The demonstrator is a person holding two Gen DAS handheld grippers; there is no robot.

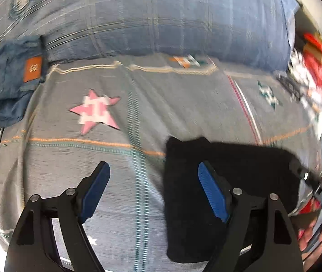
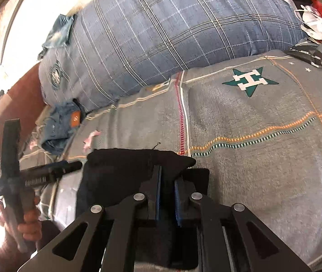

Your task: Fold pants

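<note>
Clearly the black pants point(image 2: 124, 172) are a soft, matte cloth, folded into a thick dark slab that lies on the grey bed cover point(image 2: 263, 170), near the front edge of the bed. So dark is the fabric that no seam or pocket can be made out, only a loose thread at the far edge. The right gripper point(image 2: 167, 195) has its blue ribbed fingers point(image 2: 159, 195) drawn nearly together, pinching a raised fold of the pants; the lower part of the garment is hidden behind the black linkage. In the left wrist view the left gripper point(image 1: 154, 185) hangs with fingers spread wide, one over the bare cover, the other over the pants point(image 1: 188, 204), touching nothing that can be seen. That view is blurred. The cover is a coarse woven weave with stitched orange and teal lines, a pink star point(image 1: 94, 111) and a green star point(image 2: 250, 80). Behind it rests a plump blue checked pillow point(image 2: 161, 34). Crumpled denim jeans point(image 1: 8, 83) with a tan leather patch lie at the left. A hand point(image 2: 28, 224) grips the left tool's handle.
</note>
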